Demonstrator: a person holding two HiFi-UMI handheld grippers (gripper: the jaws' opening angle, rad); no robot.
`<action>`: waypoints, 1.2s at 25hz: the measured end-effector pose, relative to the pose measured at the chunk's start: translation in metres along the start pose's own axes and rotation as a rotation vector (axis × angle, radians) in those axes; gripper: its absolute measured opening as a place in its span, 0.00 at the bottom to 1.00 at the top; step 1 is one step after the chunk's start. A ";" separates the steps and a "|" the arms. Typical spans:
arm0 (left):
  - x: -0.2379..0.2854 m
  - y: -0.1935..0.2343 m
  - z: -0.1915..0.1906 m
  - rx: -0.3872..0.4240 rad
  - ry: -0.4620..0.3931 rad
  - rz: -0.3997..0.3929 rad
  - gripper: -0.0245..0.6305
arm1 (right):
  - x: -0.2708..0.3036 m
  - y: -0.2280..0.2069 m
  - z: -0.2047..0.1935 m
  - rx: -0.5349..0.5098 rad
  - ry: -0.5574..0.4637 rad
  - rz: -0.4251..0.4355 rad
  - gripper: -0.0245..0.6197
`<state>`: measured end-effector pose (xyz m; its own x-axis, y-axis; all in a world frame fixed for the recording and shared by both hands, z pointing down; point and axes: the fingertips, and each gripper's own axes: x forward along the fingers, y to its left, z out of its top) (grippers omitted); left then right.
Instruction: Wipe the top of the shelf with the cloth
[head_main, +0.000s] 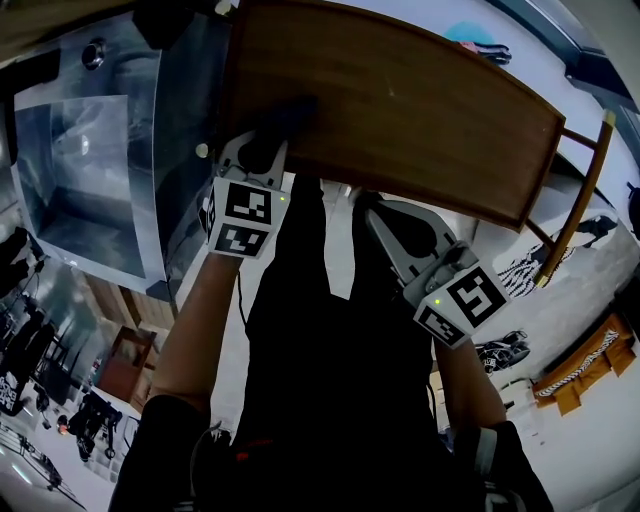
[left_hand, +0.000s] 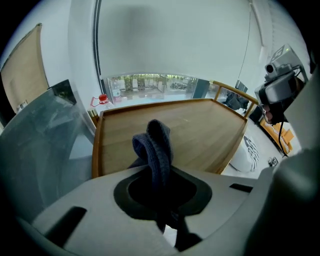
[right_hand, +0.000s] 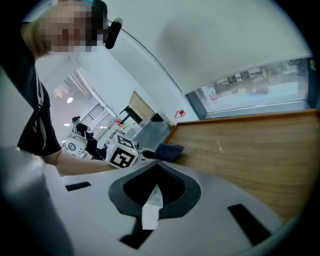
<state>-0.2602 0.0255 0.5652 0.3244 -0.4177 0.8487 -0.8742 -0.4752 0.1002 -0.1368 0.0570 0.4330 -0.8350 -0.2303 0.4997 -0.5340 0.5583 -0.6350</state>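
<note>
A dark cloth (left_hand: 154, 145) is pinched by the left hand-held gripper (head_main: 258, 152) at the near left corner of the shelf (head_main: 400, 110). The right hand-held gripper (head_main: 372, 212) is pressed together, empty, near the shelf's front edge.

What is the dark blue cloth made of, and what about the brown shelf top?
The cloth, pinched in the left gripper, looks like soft knitted fabric, maybe wool or cotton: it shows ribbed rows and floppy folds. The shelf top looks like wood with a smooth, dull finish: brown, with fine grain lines. It could be veneer.
</note>
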 end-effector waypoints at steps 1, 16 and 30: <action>0.002 -0.003 0.000 0.003 0.005 -0.004 0.12 | -0.003 -0.002 -0.001 0.004 -0.004 -0.004 0.05; 0.033 -0.064 0.026 0.072 0.032 -0.079 0.12 | -0.058 -0.037 -0.011 0.056 -0.071 -0.059 0.05; 0.057 -0.119 0.055 0.115 0.020 -0.159 0.12 | -0.104 -0.066 -0.024 0.101 -0.135 -0.107 0.05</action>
<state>-0.1180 0.0151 0.5735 0.4470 -0.3154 0.8371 -0.7650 -0.6198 0.1750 -0.0113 0.0634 0.4373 -0.7792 -0.3929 0.4884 -0.6258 0.4437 -0.6415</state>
